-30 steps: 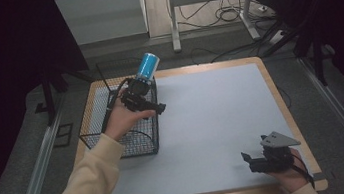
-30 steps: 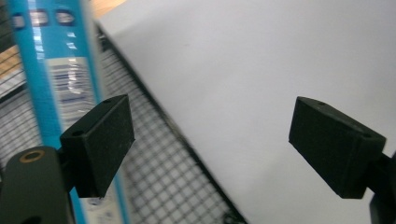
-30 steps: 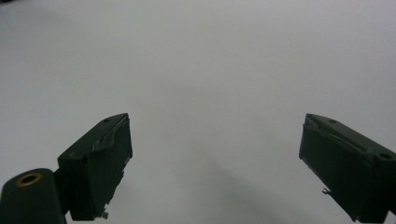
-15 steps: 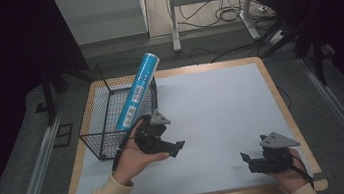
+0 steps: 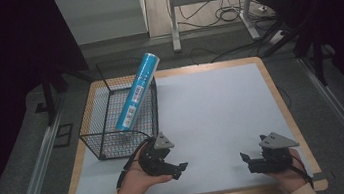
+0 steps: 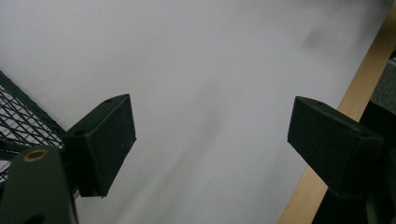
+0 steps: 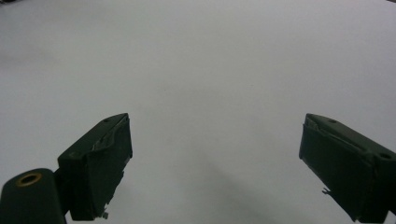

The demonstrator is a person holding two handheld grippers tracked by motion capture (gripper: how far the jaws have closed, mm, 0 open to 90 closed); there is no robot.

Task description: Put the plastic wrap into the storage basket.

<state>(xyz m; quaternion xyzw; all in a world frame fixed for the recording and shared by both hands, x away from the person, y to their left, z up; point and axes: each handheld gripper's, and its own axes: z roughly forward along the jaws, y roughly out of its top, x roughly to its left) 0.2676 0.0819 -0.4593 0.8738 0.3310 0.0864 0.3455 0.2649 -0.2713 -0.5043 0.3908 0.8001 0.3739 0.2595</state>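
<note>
Now | one blue tube [image 5: 136, 92] | one wire basket [image 5: 95, 137] | two grippers: left gripper [image 5: 182, 169], right gripper [image 5: 245, 162], wide, empty

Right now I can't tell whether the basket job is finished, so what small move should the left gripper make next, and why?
Probably rest on the table: the blue tube leans inside the wire basket, and the left gripper is open with nothing between its jaws.

Glossy blue tube [image 5: 137, 92] — black wire basket [image 5: 114, 135] — matt white sheet [image 5: 213, 121].
</note>
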